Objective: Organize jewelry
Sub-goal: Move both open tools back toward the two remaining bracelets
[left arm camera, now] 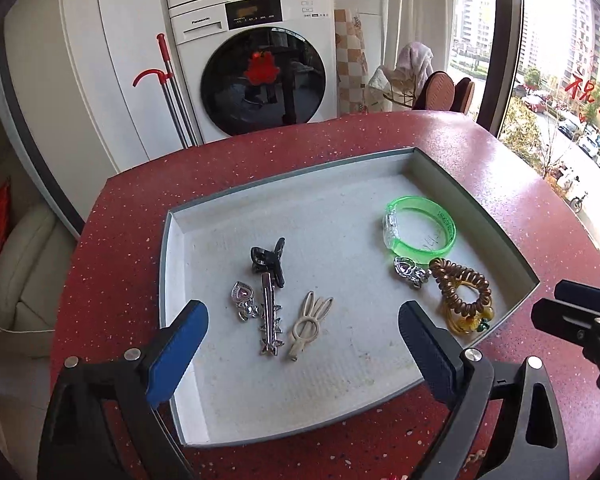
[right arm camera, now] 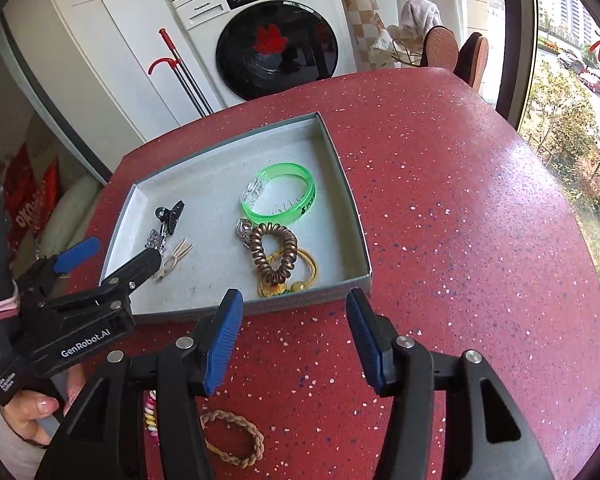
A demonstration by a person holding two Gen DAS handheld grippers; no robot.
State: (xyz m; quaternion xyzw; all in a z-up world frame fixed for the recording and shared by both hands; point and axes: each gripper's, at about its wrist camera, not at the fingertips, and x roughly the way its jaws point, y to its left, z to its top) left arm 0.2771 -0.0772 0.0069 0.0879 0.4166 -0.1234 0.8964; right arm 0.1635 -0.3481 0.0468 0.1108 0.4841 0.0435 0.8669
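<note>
A shallow grey tray (left arm camera: 260, 188) (right arm camera: 356, 216) sits on the red table. In it lie a green bangle (left arm camera: 420, 228) (right arm camera: 280, 192), a brown coil hair tie (left arm camera: 460, 284) (right arm camera: 274, 254), a yellow hair tie (left arm camera: 466, 320), two silver heart charms (left arm camera: 244, 300) (left arm camera: 410, 272), a black claw clip (left arm camera: 268, 260), a silver spiked clip (left arm camera: 269, 320) and a beige rabbit clip (left arm camera: 308, 326). My left gripper (left arm camera: 302, 320) (right arm camera: 112, 254) is open above the tray's near left part, empty. My right gripper (right arm camera: 296, 312) is open and empty over the table in front of the tray.
A braided tan hair tie (right arm camera: 236, 438) and a pastel coil tie (right arm camera: 150, 412) lie on the red table (right arm camera: 460, 220) near me, outside the tray. A washing machine (left arm camera: 252, 48) and a window (left arm camera: 560, 80) stand beyond the table's far edge.
</note>
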